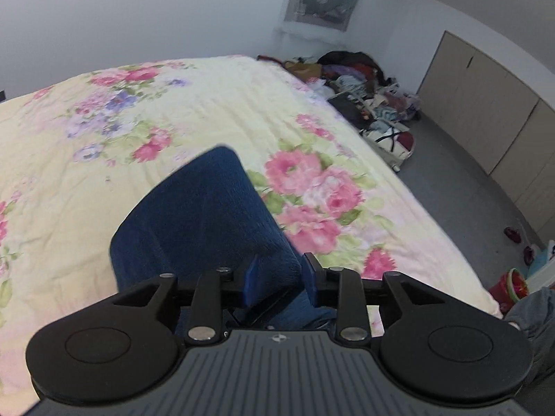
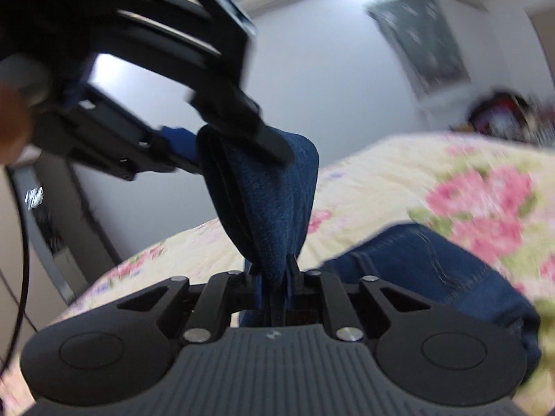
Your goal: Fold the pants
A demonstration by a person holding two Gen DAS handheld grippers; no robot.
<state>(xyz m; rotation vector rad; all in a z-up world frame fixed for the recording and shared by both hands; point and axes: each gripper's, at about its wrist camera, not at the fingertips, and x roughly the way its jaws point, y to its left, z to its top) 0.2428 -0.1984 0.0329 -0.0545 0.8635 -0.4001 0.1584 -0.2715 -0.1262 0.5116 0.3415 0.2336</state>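
Dark blue denim pants (image 2: 263, 208): lifted above the floral yellow bedspread (image 1: 208, 104). Right gripper (image 2: 275, 277) clamps a bunched fold; left gripper (image 1: 281, 277) straddles the fabric, contact indiscernible.

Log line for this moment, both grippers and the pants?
left gripper: around blue denim pants | right gripper: shut on pants | floral bedsheet underneath
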